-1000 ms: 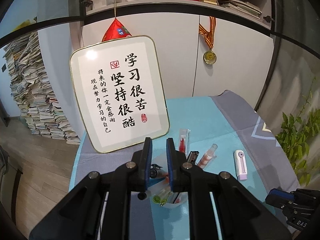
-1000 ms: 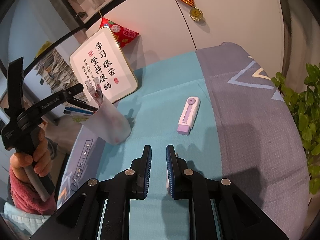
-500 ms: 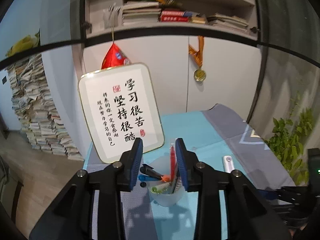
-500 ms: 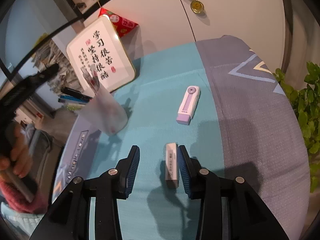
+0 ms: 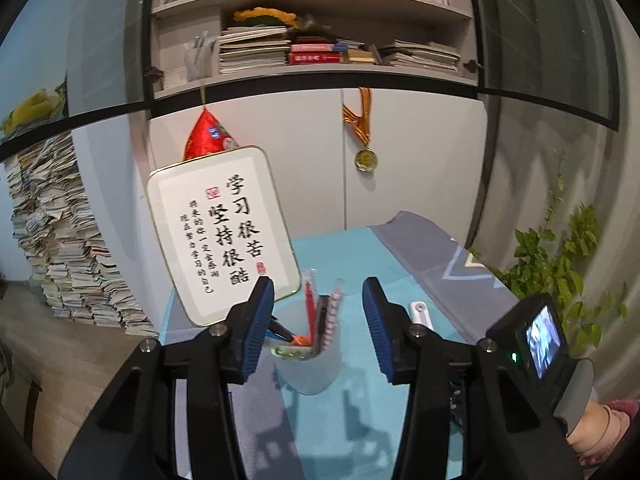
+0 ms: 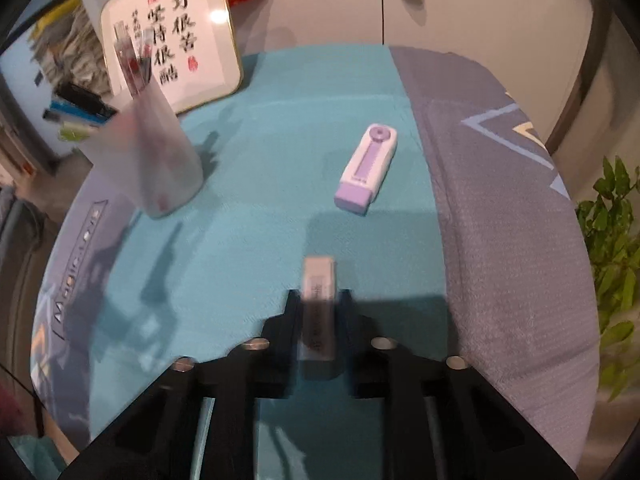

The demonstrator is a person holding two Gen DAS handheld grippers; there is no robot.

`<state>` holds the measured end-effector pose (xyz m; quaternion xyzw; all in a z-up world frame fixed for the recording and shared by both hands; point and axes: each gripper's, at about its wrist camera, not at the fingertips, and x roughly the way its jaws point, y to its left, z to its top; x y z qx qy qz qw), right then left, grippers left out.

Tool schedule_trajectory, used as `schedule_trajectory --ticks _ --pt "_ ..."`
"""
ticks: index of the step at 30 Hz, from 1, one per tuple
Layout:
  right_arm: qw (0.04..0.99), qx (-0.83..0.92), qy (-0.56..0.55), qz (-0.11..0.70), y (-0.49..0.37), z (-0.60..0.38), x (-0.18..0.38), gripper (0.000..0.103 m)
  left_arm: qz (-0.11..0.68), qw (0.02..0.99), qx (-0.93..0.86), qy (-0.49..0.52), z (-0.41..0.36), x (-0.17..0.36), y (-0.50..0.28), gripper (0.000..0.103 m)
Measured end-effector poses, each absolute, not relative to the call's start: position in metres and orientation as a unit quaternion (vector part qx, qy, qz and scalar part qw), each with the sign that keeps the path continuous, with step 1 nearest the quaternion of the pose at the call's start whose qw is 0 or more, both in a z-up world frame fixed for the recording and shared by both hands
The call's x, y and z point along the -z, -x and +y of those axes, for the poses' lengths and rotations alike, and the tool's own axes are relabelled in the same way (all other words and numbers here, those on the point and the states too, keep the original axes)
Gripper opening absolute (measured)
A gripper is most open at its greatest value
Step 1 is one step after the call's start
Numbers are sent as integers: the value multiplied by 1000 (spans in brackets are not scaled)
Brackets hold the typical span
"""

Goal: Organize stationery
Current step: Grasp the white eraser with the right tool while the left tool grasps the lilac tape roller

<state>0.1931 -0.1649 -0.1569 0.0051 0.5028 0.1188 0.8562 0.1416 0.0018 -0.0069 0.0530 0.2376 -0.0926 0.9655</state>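
Observation:
A frosted pen cup [image 5: 308, 372] holding several pens stands on the teal mat; it also shows in the right wrist view [image 6: 154, 160]. My left gripper [image 5: 319, 324] is open and empty, raised above and behind the cup. My right gripper [image 6: 318, 308] is low over the mat with its fingers on either side of a small white-grey eraser [image 6: 318, 312]; the view is blurred and the jaws look close to its sides. A white and purple correction tape [image 6: 366, 168] lies on the mat beyond, also seen in the left wrist view [image 5: 420, 314].
A framed calligraphy board [image 5: 224, 232] leans at the back left of the table [image 6: 500, 220]. A cabinet with a hanging medal [image 5: 366, 158] stands behind. A green plant [image 6: 612, 240] is at the right edge. The right hand-held gripper body [image 5: 536, 344] shows at lower right.
My left gripper opened wide and lifted back from the cup, leaving the pens in it. My right gripper dropped forward over the eraser and its fingers narrowed around it.

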Motion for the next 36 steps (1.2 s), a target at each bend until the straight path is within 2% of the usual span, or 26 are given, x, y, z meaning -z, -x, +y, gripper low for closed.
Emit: schedule_trajectory --ticks 6,11,18,24,26,29,31,32,33,36 --pt "872 -113 -86 469 -180 -208 140 17 260 953 133 -75 -36 19 -145 53" --pt "877 -77 -137 454 -168 -257 136 18 304 932 157 -120 -96 54 -175 63" --pt "883 -66 -158 437 -146 -291 132 17 378 901 124 -171 -152 125 -251 63" --pt "890 -56 -179 415 -139 -320 128 17 405 891 108 -176 -164 151 -276 62" --pt "890 -56 -183 413 -140 -322 129 17 414 887 112 -170 -167 154 -280 60" --pt "887 -64 -184 418 -144 -320 133 17 422 884 116 -166 -169 158 -281 49" --pt "886 -71 -182 420 -145 -319 134 17 420 884 118 -166 -170 159 -278 39" --pt "886 -73 -180 420 -146 -317 134 17 422 883 122 -165 -171 159 -276 28" --pt "887 -74 -180 419 -144 -316 135 17 424 882 122 -167 -174 160 -279 24" --pt "888 -74 -178 417 -144 -314 133 17 418 885 129 -162 -172 155 -274 24"
